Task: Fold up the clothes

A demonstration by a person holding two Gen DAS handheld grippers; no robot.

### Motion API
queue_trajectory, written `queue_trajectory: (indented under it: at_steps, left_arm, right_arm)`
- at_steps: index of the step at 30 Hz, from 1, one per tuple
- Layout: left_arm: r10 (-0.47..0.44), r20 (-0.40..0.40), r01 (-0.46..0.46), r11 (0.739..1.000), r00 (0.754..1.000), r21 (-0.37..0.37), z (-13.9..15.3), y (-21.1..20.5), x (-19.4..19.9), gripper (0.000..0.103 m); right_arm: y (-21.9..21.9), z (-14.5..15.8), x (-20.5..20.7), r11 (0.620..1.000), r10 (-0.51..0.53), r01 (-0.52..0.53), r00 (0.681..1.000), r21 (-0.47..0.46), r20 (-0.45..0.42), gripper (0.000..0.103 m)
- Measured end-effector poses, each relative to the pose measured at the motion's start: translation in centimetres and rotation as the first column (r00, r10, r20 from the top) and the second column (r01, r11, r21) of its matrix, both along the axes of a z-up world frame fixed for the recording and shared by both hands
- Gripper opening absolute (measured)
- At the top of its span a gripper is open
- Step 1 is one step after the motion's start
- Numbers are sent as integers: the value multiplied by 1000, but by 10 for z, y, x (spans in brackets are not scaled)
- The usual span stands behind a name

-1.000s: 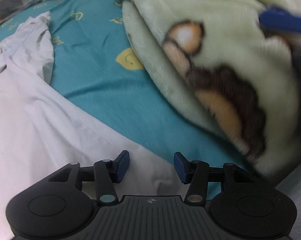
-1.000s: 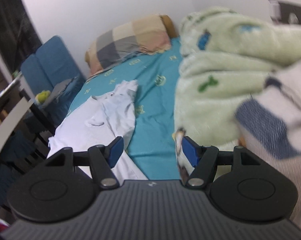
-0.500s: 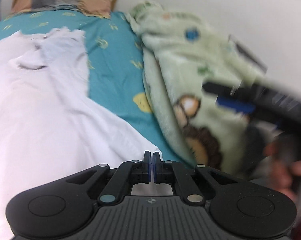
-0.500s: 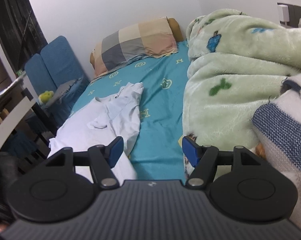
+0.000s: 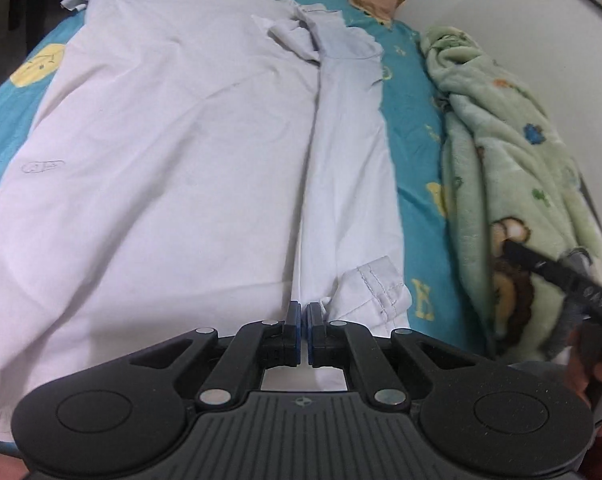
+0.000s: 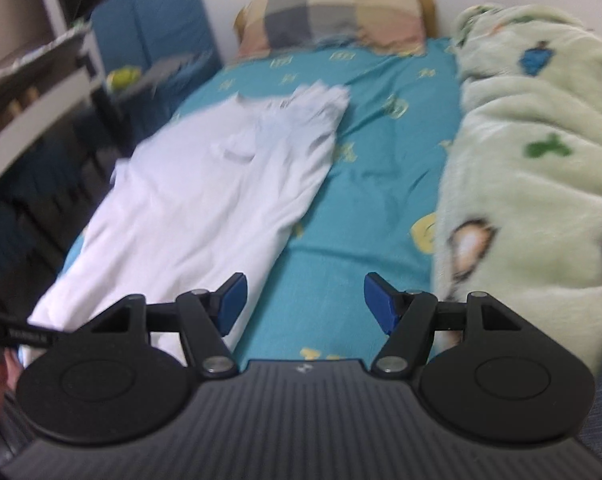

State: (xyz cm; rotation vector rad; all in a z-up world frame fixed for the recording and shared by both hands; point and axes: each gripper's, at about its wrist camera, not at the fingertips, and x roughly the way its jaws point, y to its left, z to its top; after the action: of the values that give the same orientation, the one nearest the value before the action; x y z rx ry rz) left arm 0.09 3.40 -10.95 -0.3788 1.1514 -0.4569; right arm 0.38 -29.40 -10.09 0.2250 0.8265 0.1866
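Observation:
A white short-sleeved shirt (image 5: 161, 160) lies spread on the teal bed sheet (image 5: 417, 140), collar at the far end. Its right side is folded inward along a long crease, and a sleeve cuff (image 5: 375, 284) lies near the hem. My left gripper (image 5: 303, 314) is shut on the shirt's near hem at the foot of that crease. In the right wrist view the shirt (image 6: 205, 208) lies to the left. My right gripper (image 6: 305, 300) hangs open over the bare sheet (image 6: 381, 160), just right of the shirt's edge, nothing between its fingers.
A rumpled green cartoon blanket (image 6: 541, 160) fills the bed's right side. A checked pillow (image 6: 333, 12) sits at the head. Left of the bed stand a blue chair (image 6: 161, 28) and a shelf (image 6: 29, 92). The right gripper's body (image 5: 561, 272) shows over the blanket.
My left gripper closed on the shirt's hem, then carried it leftward, so the shirt's right side now lies folded over. My right gripper swung left, away from the blanket, still open.

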Motion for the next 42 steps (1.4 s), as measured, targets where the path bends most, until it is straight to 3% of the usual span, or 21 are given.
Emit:
queue_trajectory:
  at_steps: [4,10,15,17,18,20,23,25,27,33,36,42]
  left_arm:
    - [-19,22,19,1000,1000,-23,-1,-2,1,5]
    - [28,1,-28,994,1000,-104,-9,15,4,19]
    - [60,7,-58,988,998,-144,-13,22,13,21]
    - [68,11,-66,987,998,-144,-13,23,15,22]
    - [68,16,-65,987,998,-146,-13,24,15,22]
    - [70,26,-65,984,997,-164,-11,26,14,23]
    - [73,47,-64,981,996,-181,-8,25,17,24]
    - [75,62,-63,983,995,-175,-5,25,17,24]
    - [78,69,-66,983,994,-173,-3,26,16,26]
    - [112,105,-100,988,988,-115,10,38,11,40]
    - [142,119,-128,985,983,-119,22,51,19,47]
    - [187,172,-181,982,967,-49,37,73,56,60]
  right_arm:
    - [22,-15,11,986,162,-157,982,58,-101,67]
    - [61,-24,19,895,447,-437,875,90,-185,67]
    - [111,-41,19,808,533,-578,800,-115,-276,62]
    - [124,-40,13,761,543,-611,784,-218,-302,35]
    - [128,-36,8,745,526,-606,791,-278,-314,16]
    - [134,-26,-2,713,508,-604,796,-357,-330,14]
    - [148,-17,-26,640,557,-659,752,-395,-351,12]
    - [160,-28,-38,590,569,-689,724,-421,-389,12]
    - [166,-43,-41,575,550,-696,718,-430,-426,12]
    - [158,-32,-29,630,531,-690,718,-357,-451,15]
    - [146,0,-23,685,569,-675,730,-273,-378,15]
    - [130,-16,24,849,417,-468,879,-247,-232,21]
